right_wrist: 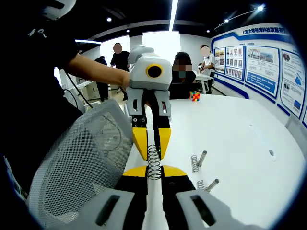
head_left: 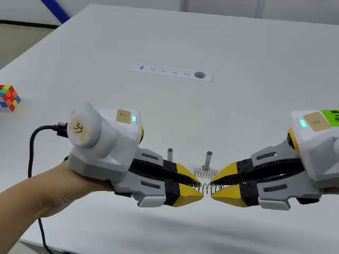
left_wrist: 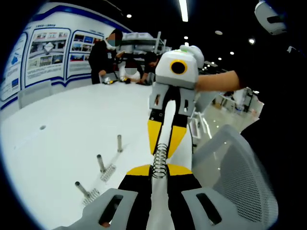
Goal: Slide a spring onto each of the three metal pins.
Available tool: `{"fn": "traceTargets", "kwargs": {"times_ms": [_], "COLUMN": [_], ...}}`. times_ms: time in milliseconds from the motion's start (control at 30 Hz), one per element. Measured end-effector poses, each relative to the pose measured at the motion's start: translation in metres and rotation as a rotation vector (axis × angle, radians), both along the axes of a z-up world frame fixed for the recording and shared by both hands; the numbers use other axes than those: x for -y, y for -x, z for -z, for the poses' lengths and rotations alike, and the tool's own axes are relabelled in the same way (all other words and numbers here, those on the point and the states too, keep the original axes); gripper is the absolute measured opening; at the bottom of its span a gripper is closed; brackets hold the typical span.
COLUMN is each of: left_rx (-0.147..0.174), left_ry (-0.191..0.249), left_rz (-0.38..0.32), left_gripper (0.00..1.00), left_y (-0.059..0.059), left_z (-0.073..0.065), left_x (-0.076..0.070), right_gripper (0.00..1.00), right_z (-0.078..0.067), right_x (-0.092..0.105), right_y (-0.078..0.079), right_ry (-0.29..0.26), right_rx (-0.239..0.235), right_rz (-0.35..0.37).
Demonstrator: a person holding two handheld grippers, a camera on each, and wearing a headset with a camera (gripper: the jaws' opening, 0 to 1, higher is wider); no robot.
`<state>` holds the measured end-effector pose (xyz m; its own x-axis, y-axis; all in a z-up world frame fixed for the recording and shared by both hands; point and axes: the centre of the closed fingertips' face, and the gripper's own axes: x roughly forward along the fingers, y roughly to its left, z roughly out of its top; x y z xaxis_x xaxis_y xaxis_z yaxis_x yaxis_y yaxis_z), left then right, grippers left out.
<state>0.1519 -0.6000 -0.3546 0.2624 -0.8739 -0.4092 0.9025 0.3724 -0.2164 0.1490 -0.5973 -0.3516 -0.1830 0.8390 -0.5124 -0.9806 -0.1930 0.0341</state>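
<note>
Evidently the spring (head_left: 206, 187) is being shared. The left tool (head_left: 199, 194) and the right tool (head_left: 214, 192) meet tip to tip above the near edge of the counter (head_left: 238, 116). Each is narrowed down onto one end of the spring, which hangs level between them, clear of the surface. Both gripper views show the coils bridging the yellow tips, with the middle turns bare.

A two-ended hold like this suits a hand-over or a straightening. It does not suit threading, since an upright pin needs one end of the spring open and pointing down. I judge that one tool must let go and the other must tip the spring vertical.

The three metal pins (left_wrist: 100, 163) stand just beyond the tools in a short row. Two other springs (left_wrist: 108, 172) rest at the feet of two of them. Whether they were slid on and settled, or merely lie alongside, is hard to tell at this size. The far pin (head_left: 170, 154) has nothing beside it, so the held spring is probably meant for that one.
</note>
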Motion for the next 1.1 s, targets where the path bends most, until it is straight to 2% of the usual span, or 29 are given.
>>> {"fn": "traceTargets", "kwargs": {"times_ms": [33,67,167,233,467,567,800,1100], "left_rx": [0.006,0.032,0.038,0.057,0.065,0.066,0.073,0.100], "left_ry": [-0.002,-0.012,-0.016,-0.019,-0.003,-0.018,-0.024,-0.022], "left_rz": [0.006,0.015,0.023,0.033,0.037,0.045,0.062,0.043], "left_gripper": [0.10,0.10,0.10,0.10,0.10,0.10,0.10,0.10], "left_y": [0.001,0.001,0.001,0.001,0.000,0.001,0.004,-0.002], "left_z": [0.000,0.000,0.000,-0.001,-0.006,-0.004,-0.004,-0.006], "left_x": [0.001,0.002,0.002,0.002,0.002,0.001,0.002,-0.001], "right_gripper": [0.11,0.11,0.11,0.12,0.14,0.12,0.11,0.11], "right_z": [0.000,0.000,0.000,0.001,0.005,-0.004,-0.001,-0.016], "right_x": [0.000,0.001,0.002,0.002,0.008,0.005,0.007,0.003], "right_y": [0.000,-0.001,-0.001,-0.001,-0.004,-0.003,0.000,-0.004], "right_ry": [-0.002,-0.005,-0.006,-0.005,0.005,-0.048,-0.025,-0.075], "right_rx": [0.000,0.006,0.013,0.017,-0.003,-0.025,-0.037,-0.045], "right_rz": [-0.005,-0.008,-0.012,-0.012,-0.003,0.002,-0.014,0.001]}}
